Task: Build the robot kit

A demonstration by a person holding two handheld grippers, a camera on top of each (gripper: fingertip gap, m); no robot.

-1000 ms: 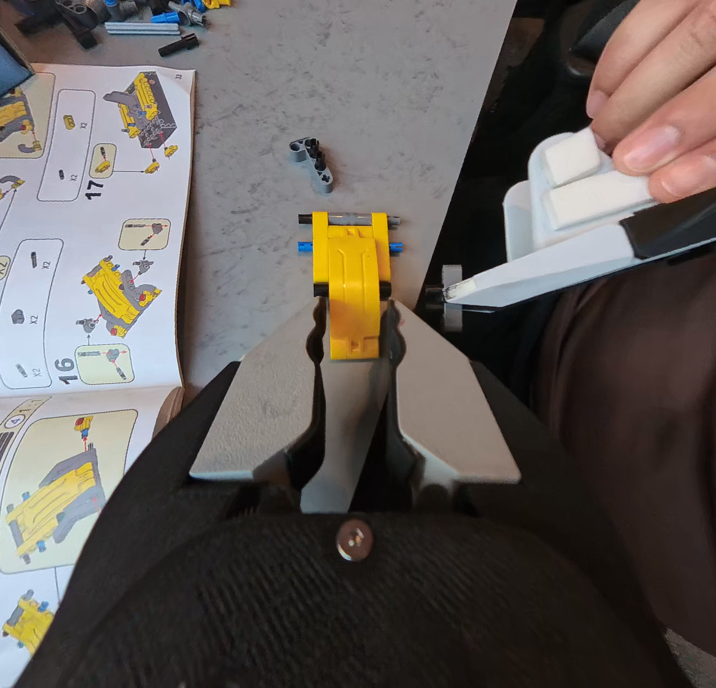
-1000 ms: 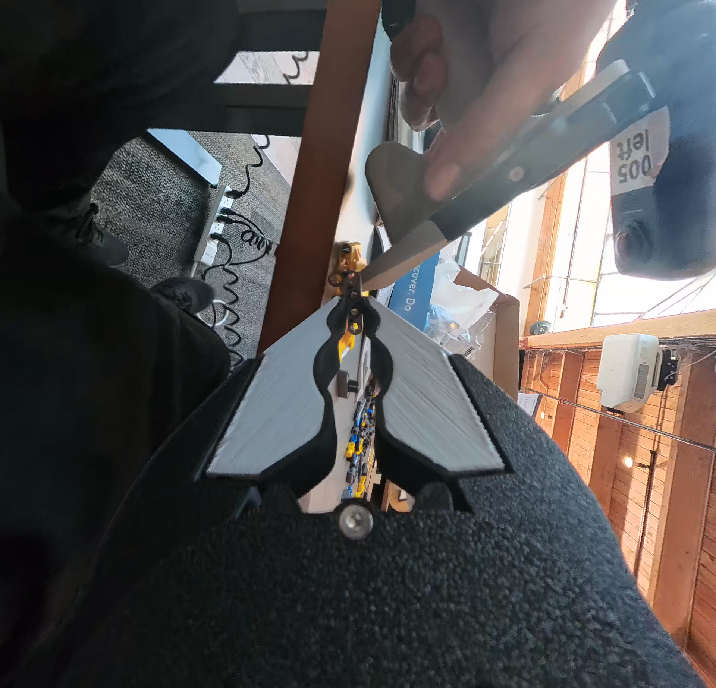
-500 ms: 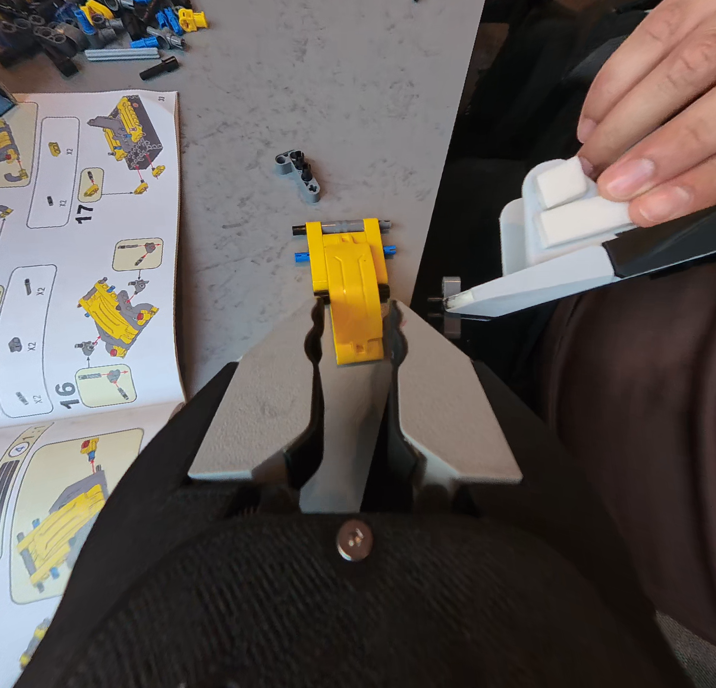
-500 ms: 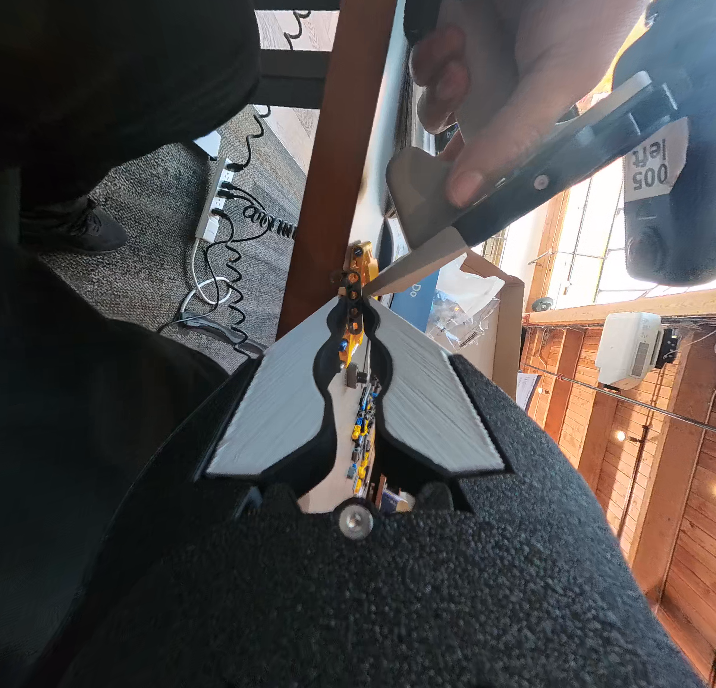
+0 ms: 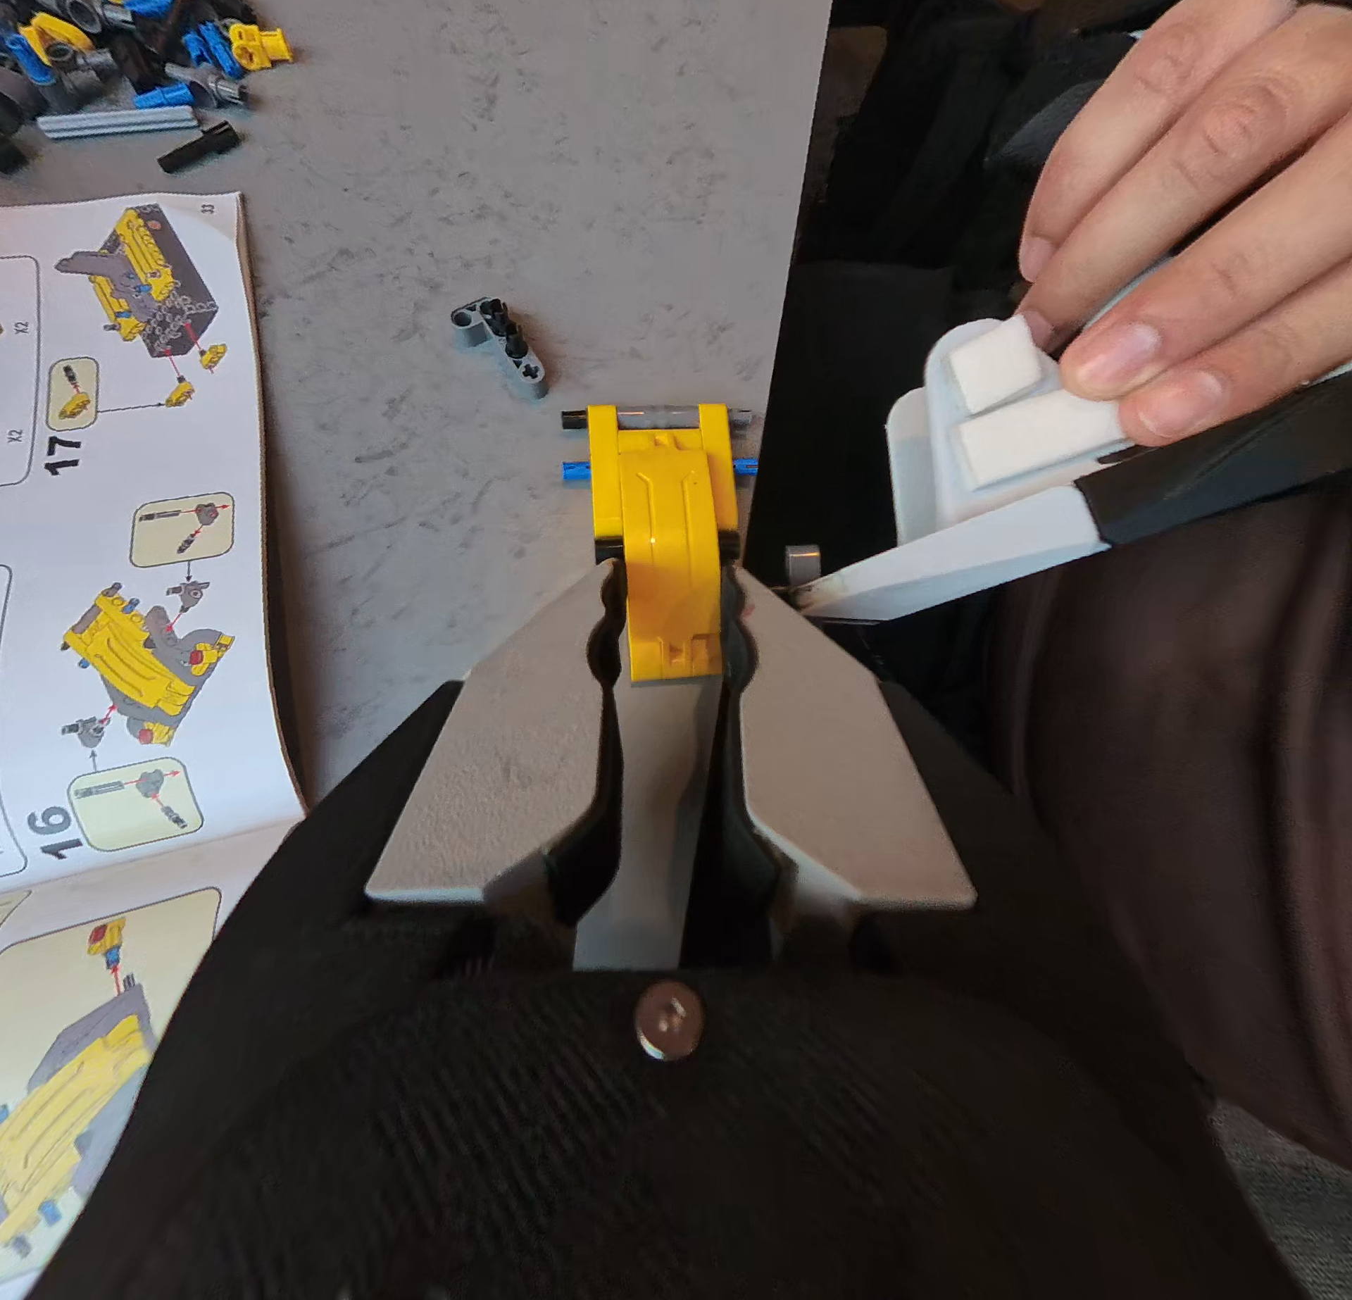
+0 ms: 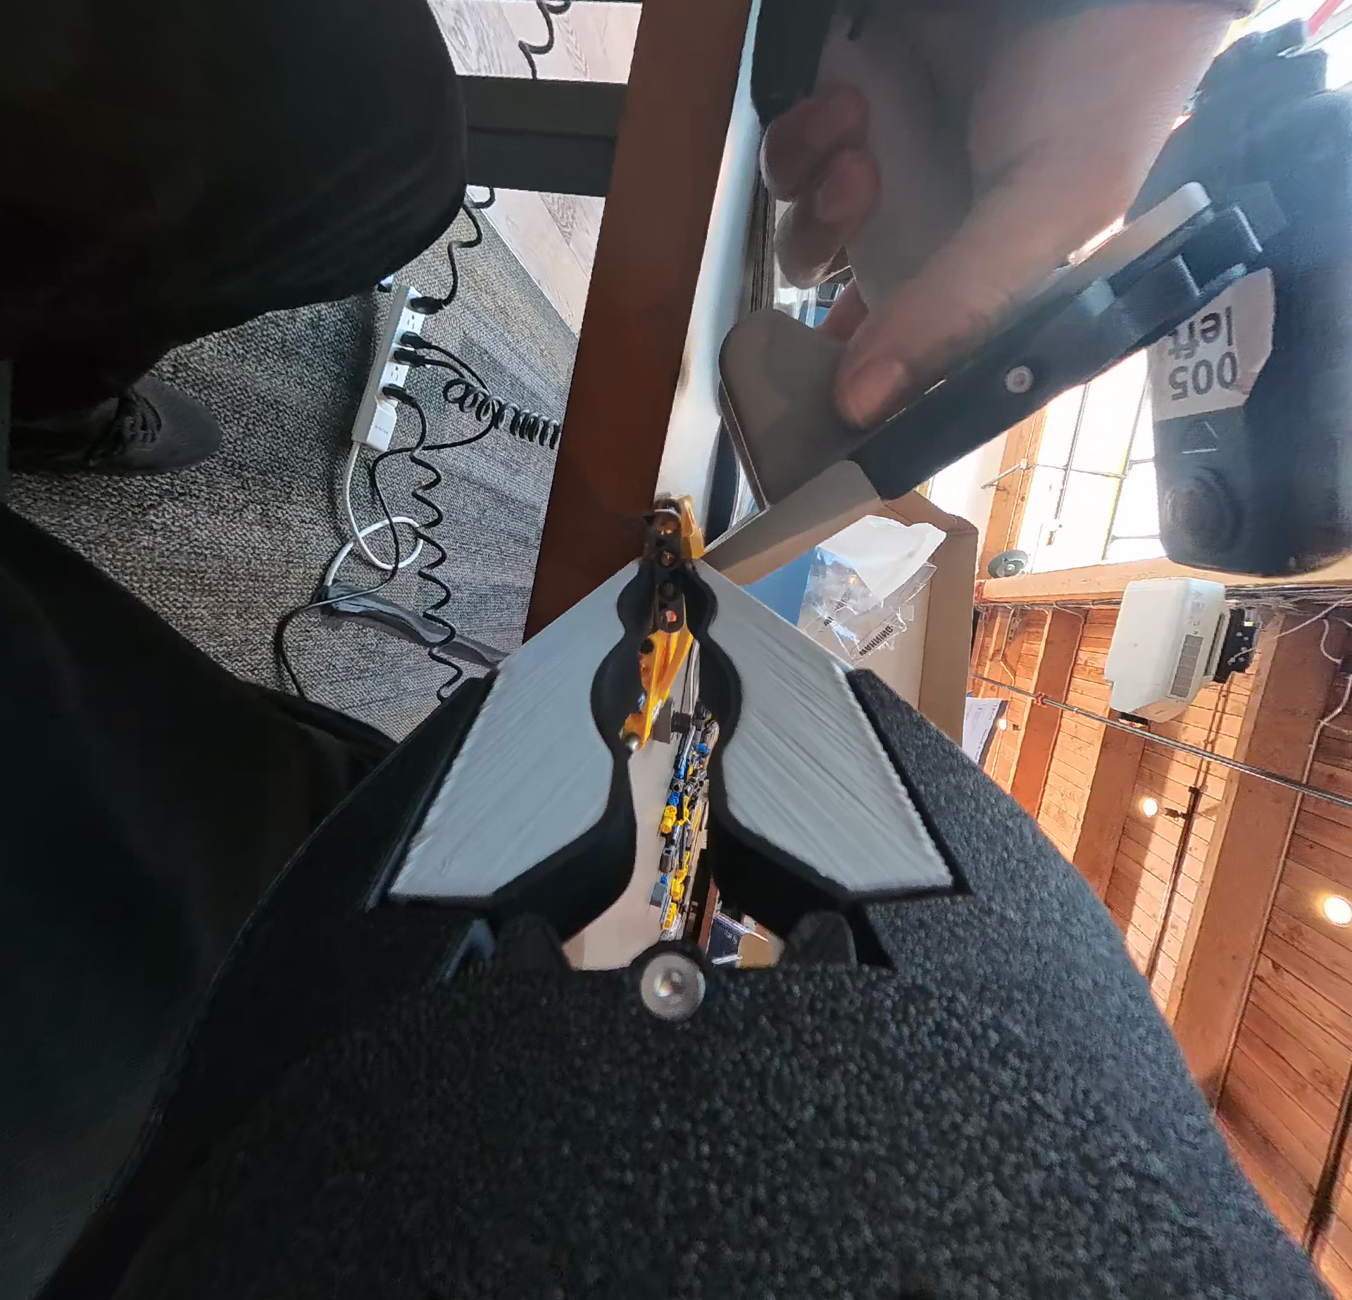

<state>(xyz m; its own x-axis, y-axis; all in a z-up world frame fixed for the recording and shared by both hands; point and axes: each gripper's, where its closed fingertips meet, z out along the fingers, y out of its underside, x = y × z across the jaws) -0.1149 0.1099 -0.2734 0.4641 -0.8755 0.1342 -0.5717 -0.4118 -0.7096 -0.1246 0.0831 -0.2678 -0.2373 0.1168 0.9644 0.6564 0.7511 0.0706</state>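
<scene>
My left gripper (image 5: 673,577) is shut on a yellow brick assembly (image 5: 669,533) with grey, black and blue pins, held just above the grey table (image 5: 512,131) near its right edge. My right gripper (image 5: 805,595) comes in from the right, with a hand (image 5: 1185,204) on it. It is shut on a small grey piece with a black pin (image 5: 801,561), right beside the assembly's right side. In the right wrist view my right gripper (image 6: 662,570) is closed on a thin dark part, with the yellow assembly (image 6: 677,526) and the left gripper's finger (image 6: 790,511) just beyond.
An open instruction booklet (image 5: 124,533) lies at left. A pile of loose blue, yellow and black pieces (image 5: 132,43) sits at the far left. A small grey angled piece (image 5: 501,347) lies ahead. Below the table are a wooden leg (image 6: 629,240), a power strip (image 6: 388,365) and cables. The grippers are tip to tip, or close to it.
The right gripper's tip with the small grey piece has moved closer to the yellow assembly's right side. The left gripper still holds the assembly and has shifted slightly over the table.
</scene>
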